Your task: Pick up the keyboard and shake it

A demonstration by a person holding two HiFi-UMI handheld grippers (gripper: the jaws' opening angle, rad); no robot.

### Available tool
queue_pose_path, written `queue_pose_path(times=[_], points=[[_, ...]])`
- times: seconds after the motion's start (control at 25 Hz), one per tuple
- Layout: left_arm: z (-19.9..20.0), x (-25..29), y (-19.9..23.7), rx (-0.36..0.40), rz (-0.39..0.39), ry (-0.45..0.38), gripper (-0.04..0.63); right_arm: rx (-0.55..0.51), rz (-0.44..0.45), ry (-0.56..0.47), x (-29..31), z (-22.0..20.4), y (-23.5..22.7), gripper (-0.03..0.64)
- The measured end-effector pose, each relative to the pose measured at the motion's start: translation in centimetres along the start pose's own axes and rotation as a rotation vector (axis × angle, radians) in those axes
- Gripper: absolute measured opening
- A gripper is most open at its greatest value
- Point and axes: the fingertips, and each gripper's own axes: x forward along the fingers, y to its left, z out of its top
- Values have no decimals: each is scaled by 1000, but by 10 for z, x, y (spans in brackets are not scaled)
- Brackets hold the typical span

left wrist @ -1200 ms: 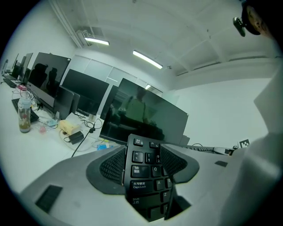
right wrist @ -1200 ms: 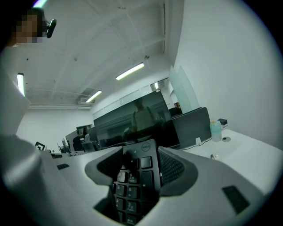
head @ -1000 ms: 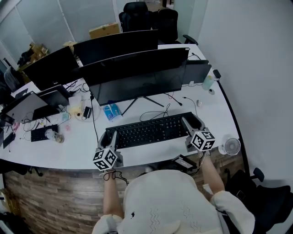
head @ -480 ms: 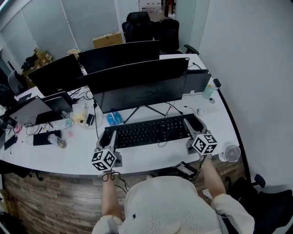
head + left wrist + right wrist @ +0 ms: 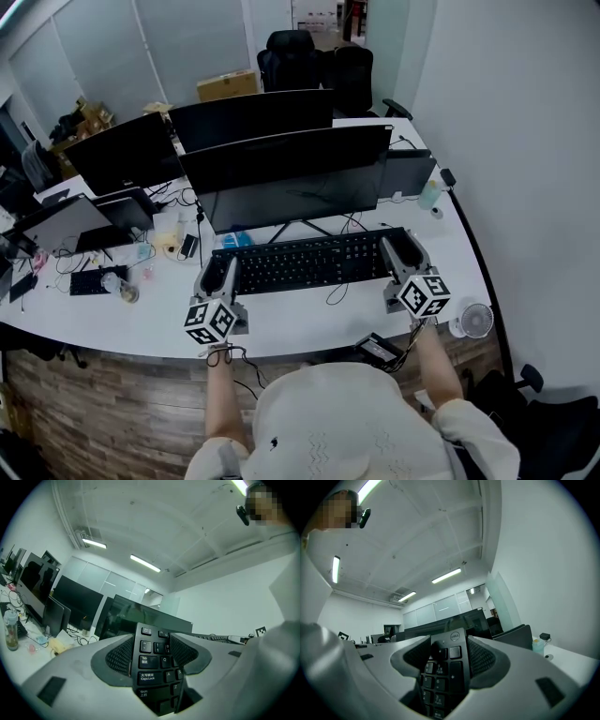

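Office room, white curved desk [image 5: 309, 323] with a wood-pattern front.

1. Person seated at the near edge in a pale top, one gripper in each hand.
2. Left gripper [image 5: 217, 279]: marker cube nearest the person. Jaws clamped on the left short end of the keyboard [image 5: 309, 262]. In the left gripper view the Tab and Caps Lock keys [image 5: 151, 666] stand between the ribbed pads [image 5: 121, 656].
3. Right gripper [image 5: 403, 258]: jaws clamped on the right short end. In the right gripper view the numeric keypad [image 5: 443, 672] sits between the pads [image 5: 480, 657].
4. Keyboard: black, full-size, spanning from one gripper to the other, lengthwise across the desk. Its cable [image 5: 336, 292] loops just below it. Whether it clears the desk top cannot be told.
5. Small white fan [image 5: 475, 319], right of the right gripper.
6. Two rows of dark monitors [image 5: 291, 173] behind the keyboard.
7. Black office chairs [image 5: 314, 56] and a cardboard box [image 5: 228, 84], farthest back.
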Motion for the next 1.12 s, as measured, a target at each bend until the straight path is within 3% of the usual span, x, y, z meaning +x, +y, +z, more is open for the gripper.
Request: queue_pose_path(times=[1.12], points=[[116,-2,-28,136,-89,-304,236,-105,65,-293,0,106,39,242]])
